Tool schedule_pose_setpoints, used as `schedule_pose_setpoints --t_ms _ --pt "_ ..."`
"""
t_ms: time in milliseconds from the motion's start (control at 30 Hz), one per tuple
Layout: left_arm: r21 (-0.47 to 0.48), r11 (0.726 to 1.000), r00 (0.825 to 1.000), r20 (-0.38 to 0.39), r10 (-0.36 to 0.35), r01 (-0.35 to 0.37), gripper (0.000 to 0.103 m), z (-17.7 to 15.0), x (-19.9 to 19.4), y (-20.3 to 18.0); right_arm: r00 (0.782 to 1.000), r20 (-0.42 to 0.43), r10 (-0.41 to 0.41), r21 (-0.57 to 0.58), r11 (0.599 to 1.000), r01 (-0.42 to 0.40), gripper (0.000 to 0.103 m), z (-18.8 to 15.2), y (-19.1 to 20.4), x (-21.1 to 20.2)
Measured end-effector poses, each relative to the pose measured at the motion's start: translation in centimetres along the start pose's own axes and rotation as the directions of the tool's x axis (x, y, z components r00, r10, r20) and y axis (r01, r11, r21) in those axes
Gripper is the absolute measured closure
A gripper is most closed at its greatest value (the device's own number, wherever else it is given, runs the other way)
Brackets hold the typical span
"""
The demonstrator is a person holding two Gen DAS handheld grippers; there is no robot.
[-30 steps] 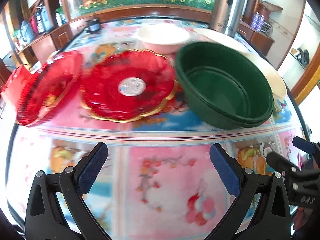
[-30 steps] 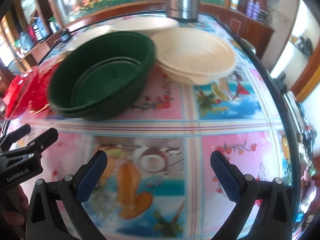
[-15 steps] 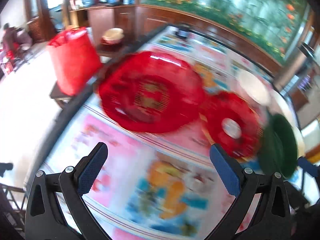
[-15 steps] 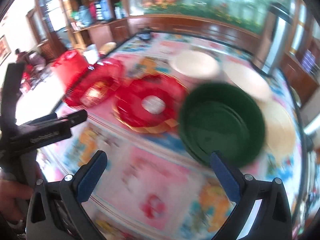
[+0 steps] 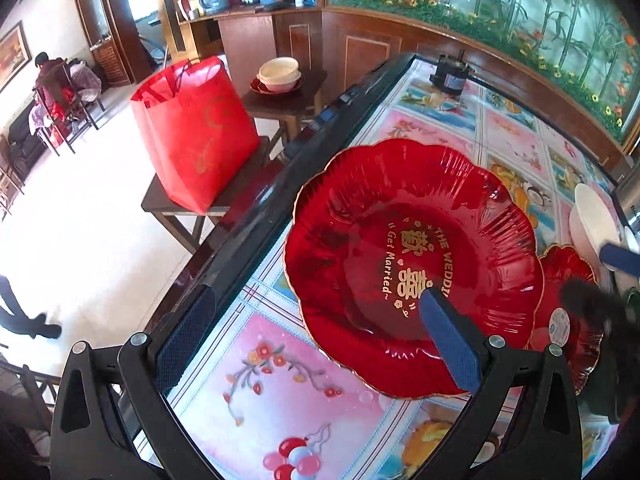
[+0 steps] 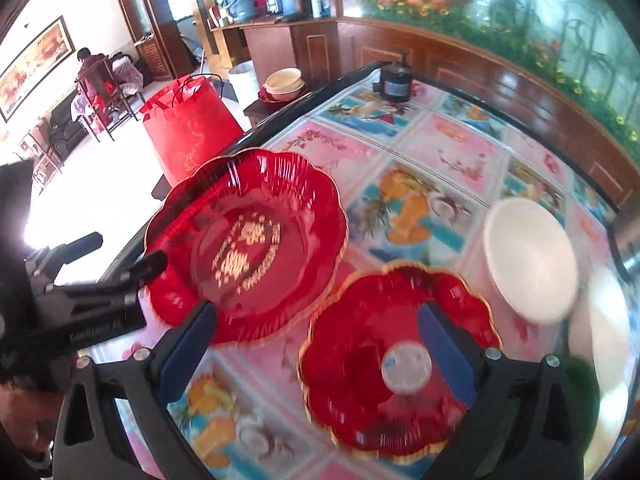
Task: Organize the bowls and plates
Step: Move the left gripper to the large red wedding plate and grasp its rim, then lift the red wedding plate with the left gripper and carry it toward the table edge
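Note:
A large red scalloped plate [image 5: 412, 264] with gold lettering lies near the table's left edge. My left gripper [image 5: 316, 340] is open just before it, and its right pad [image 5: 448, 340] overlaps the plate's near part in the view. A smaller red plate [image 6: 396, 356] with a round sticker lies to the right of the large red plate [image 6: 248, 248]. My right gripper [image 6: 316, 348] is open above the smaller plate's near side and holds nothing. A white bowl [image 6: 528, 260] sits farther right. The left gripper [image 6: 120, 252] shows beside the large plate's rim.
The table's black edge [image 5: 280, 168] runs along the left. Beyond it a red gift bag [image 5: 196, 132] stands on a stool, and stacked bowls [image 5: 278, 76] rest on a side table. A small black device [image 5: 450, 74] sits at the table's far end. A cream plate [image 6: 608, 328] lies far right.
Both views have swung left, away from the green bowl and onto the red plates. The left gripper has come close to the large plate, the right to the smaller one. Both stay open.

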State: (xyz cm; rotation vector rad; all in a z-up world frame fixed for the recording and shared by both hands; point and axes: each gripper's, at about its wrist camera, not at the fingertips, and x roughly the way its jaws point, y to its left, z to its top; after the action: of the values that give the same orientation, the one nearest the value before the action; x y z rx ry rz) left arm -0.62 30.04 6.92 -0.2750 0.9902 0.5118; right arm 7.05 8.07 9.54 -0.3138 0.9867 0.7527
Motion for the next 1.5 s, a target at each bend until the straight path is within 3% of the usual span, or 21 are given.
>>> schedule_pose_setpoints --t_ms 67,167,233,300,467,567,667,733,767,833,867,933,967,1500 --pt "-0.001 1.000 1.000 -0.012 0.004 -0.004 0.000 0.0 0.3 0.1 1.000 -0.009 0.011 -0.003 1.000 -0.011 0.006 1.1 -0.3 1.0" --pt "-0.015 1.000 0.999 -0.045 -0.015 0.014 0.000 0.0 1.0 0.0 0.999 -0.036 -0.002 -0.026 1.000 0.002 0.018 2.8 -0.6 3.0" --pt "-0.018 0.999 0.998 -0.061 -0.027 0.026 0.000 0.0 1.2 -0.3 0.998 -0.060 -0.007 -0.036 0.999 0.005 0.039 3.5 -1.0 4.4" --pt "-0.026 0.999 0.997 -0.071 -0.041 0.039 0.000 0.1 1.5 -0.6 0.996 -0.089 0.004 -0.022 1.000 -0.006 0.047 4.0 -1.5 5.5" --pt "-0.054 0.997 0.994 -0.092 -0.054 0.049 0.004 0.4 2.5 -0.9 0.993 -0.116 0.001 -0.030 1.000 -0.005 0.047 4.9 -1.8 7.0" --pt "-0.071 0.996 0.991 -0.115 -0.061 0.053 0.006 0.5 3.3 -1.0 0.992 -0.130 0.004 -0.037 0.999 -0.009 0.053 5.3 -1.8 7.7" --pt "-0.064 0.997 0.991 -0.121 -0.058 0.051 0.013 0.5 3.7 -1.3 0.988 -0.154 0.017 -0.035 0.999 -0.023 0.068 5.4 -2.0 8.5" --pt "-0.057 0.997 0.990 -0.130 -0.055 0.048 0.033 0.5 4.1 -1.5 0.987 -0.161 0.029 -0.032 0.999 -0.034 0.072 5.5 -2.1 9.0" --pt "-0.058 0.998 0.988 -0.146 -0.047 0.039 0.037 0.5 4.5 -1.5 0.986 -0.166 0.029 -0.036 0.999 -0.036 0.074 5.5 -2.1 9.3" --pt "-0.066 0.997 0.985 -0.169 -0.047 0.036 0.051 0.4 5.2 -1.3 0.983 -0.180 0.036 -0.039 0.998 -0.044 0.088 5.5 -2.1 9.8" --pt "-0.068 0.997 0.983 -0.179 -0.041 0.029 0.055 0.4 5.6 -1.2 0.983 -0.179 0.051 -0.029 0.998 -0.057 0.088 5.5 -2.2 9.9" --pt "-0.073 0.997 0.984 -0.179 -0.016 0.003 0.072 0.3 5.9 -0.8 0.983 -0.175 0.048 -0.024 0.998 -0.053 0.089 5.5 -2.2 9.8" --pt "-0.083 0.997 0.985 -0.171 -0.008 -0.007 0.074 0.4 5.9 -0.4 0.983 -0.176 0.052 -0.017 0.998 -0.056 0.089 5.6 -2.3 9.8" --pt "-0.094 0.996 0.990 -0.140 -0.023 0.010 0.082 0.5 4.0 1.2 0.992 -0.117 0.053 -0.016 0.998 -0.055 0.089 3.9 -1.3 7.1"
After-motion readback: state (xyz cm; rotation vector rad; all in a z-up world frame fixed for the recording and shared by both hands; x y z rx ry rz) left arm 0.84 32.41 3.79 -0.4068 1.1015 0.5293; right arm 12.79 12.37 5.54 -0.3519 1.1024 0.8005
